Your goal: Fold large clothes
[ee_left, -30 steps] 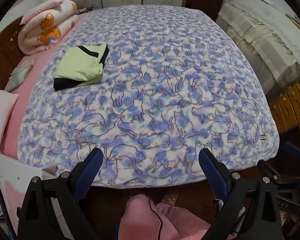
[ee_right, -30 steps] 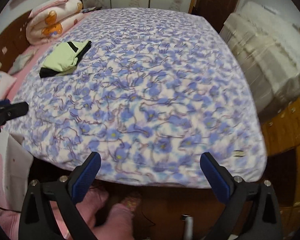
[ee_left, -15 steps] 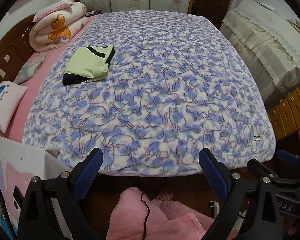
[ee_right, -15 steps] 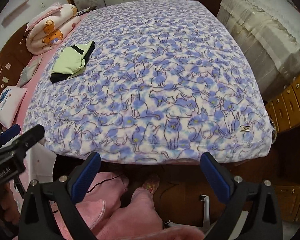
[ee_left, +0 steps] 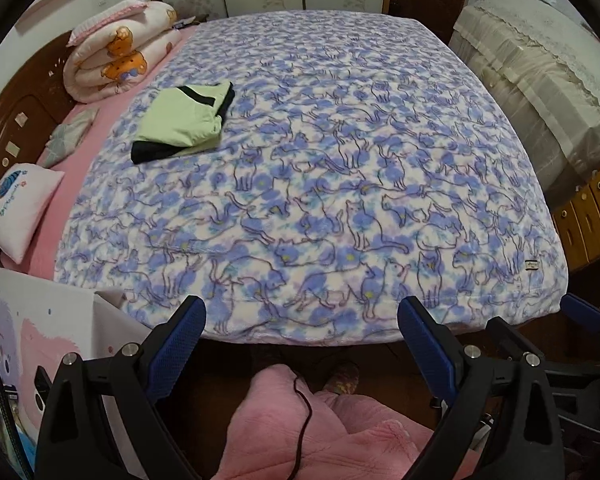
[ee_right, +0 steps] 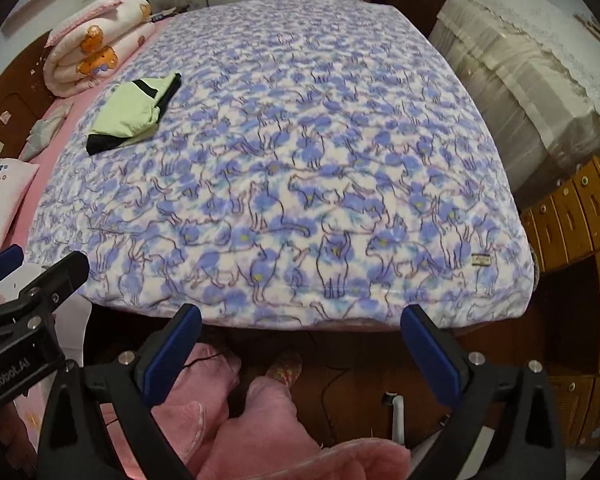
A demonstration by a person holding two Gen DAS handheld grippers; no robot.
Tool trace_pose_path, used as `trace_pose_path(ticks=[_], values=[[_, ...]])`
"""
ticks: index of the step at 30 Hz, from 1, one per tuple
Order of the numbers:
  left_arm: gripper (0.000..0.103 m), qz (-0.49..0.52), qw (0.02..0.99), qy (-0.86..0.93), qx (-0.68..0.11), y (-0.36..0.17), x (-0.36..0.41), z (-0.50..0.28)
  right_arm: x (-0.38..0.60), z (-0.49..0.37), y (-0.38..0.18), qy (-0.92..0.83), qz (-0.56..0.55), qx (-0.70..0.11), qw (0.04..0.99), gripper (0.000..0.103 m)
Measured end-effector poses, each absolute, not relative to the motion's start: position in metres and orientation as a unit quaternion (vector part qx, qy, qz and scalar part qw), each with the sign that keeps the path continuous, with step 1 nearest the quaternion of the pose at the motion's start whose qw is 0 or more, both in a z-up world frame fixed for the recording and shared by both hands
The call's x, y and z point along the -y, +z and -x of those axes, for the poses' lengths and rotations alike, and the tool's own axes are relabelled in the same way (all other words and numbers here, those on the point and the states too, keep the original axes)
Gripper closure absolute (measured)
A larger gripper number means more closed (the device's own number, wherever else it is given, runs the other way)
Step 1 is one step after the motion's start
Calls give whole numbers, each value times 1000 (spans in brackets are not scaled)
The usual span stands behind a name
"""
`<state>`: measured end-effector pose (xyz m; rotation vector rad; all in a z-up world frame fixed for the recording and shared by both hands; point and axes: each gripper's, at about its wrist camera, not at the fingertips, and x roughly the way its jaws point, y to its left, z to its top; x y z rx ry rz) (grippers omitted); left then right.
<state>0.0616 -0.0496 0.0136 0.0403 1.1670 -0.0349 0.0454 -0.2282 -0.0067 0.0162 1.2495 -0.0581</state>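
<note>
I hold my left gripper [ee_left: 300, 322] with its blue-padded jaws spread wide and nothing between them, out over the near edge of the bed, and my right gripper [ee_right: 300, 324] just as wide and just as empty beside it. Both sit above my legs in pink quilted trousers [ee_left: 332, 440], short of the mattress. The fleece blanket printed with purple-blue cats [ee_left: 340, 168] lies flat across the whole bed. The folded light-green garment with black trim [ee_left: 184, 120] rests on that blanket toward its far left part, well apart from both grippers; in the right wrist view it shows at [ee_right: 134, 114]. Beyond it, at the headboard end, a rolled cream quilt with orange bear prints [ee_left: 116, 60] lies on the pink sheet [ee_left: 96, 136], and a small white cushion with a blue fish motif [ee_left: 20, 208] sits nearer along the left edge. A cream lace-covered piece of furniture [ee_left: 540, 92] stands along the bed's right side.
</note>
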Motion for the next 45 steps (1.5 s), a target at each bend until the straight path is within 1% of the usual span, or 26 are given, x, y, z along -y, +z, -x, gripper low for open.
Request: trace_pose_path(ticks=[11,13,14,15,45], values=[[7,-9,818,-21,-574,-4,49,-66,232,-47,-20,-27,-12,-607,794,3],[5,-8,816,-19,-577,-5,49,-67,232,-48,-21,-26,-13,-610,792,3],[1,-5,816,-20,-578,-5,48,-68,233,-48,-22,-26,-14,-611,791,3],[1,-7,816,-21,-578,-5,47,-68,233,-48,-22,-26,-14,-611,791,3],[1,-13,816,-20,-577,-7,56,-67,232,-50,-25,-24,-6,-613,790,3]])
